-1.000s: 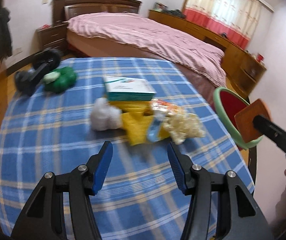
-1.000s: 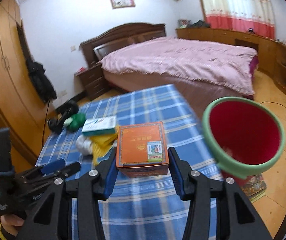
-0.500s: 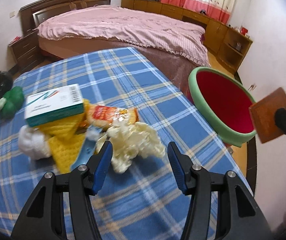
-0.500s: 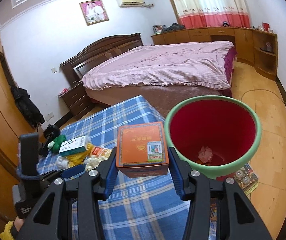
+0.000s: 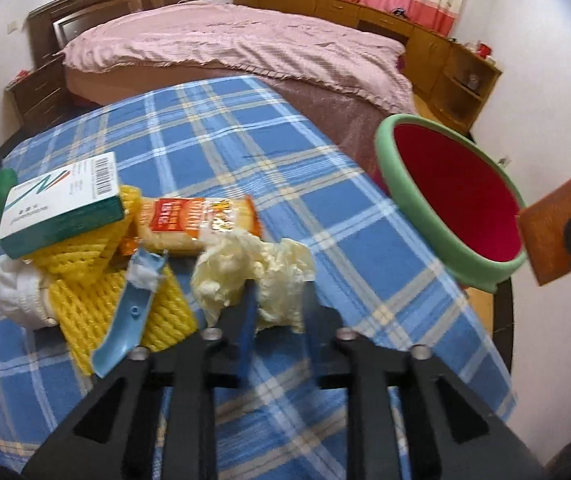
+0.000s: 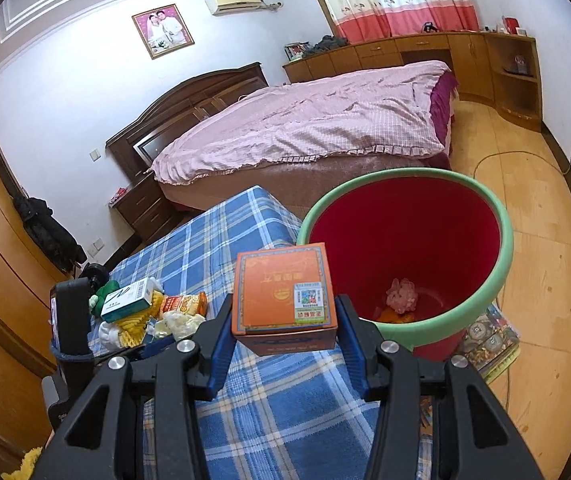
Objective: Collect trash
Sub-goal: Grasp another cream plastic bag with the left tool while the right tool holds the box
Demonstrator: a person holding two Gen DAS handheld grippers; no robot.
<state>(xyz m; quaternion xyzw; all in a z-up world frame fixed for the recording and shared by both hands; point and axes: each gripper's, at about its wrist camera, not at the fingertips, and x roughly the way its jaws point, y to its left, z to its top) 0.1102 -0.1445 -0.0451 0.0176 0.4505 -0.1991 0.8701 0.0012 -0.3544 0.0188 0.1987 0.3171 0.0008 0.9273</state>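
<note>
While the orange box (image 6: 284,294) is clamped between the blue pads of the right gripper (image 6: 284,332), it is held in the air just beside the green rim of the red bin (image 6: 501,240), above the edge of the blue plaid tabletop (image 6: 221,236). A pink crumpled scrap (image 6: 401,290) is seen at the bottom of the bin. In the left wrist view, the left gripper (image 5: 275,312) is closed around the near edge of a cream crumpled wrapper (image 5: 253,268), which lies on the tabletop. Behind and to the left of it, an orange snack packet (image 5: 201,218), a green-and-white carton (image 5: 59,204), yellow foam netting (image 5: 85,264), a pale blue plastic piece (image 5: 129,312) and a white wad (image 5: 19,296) are heaped together, touching one another.
</note>
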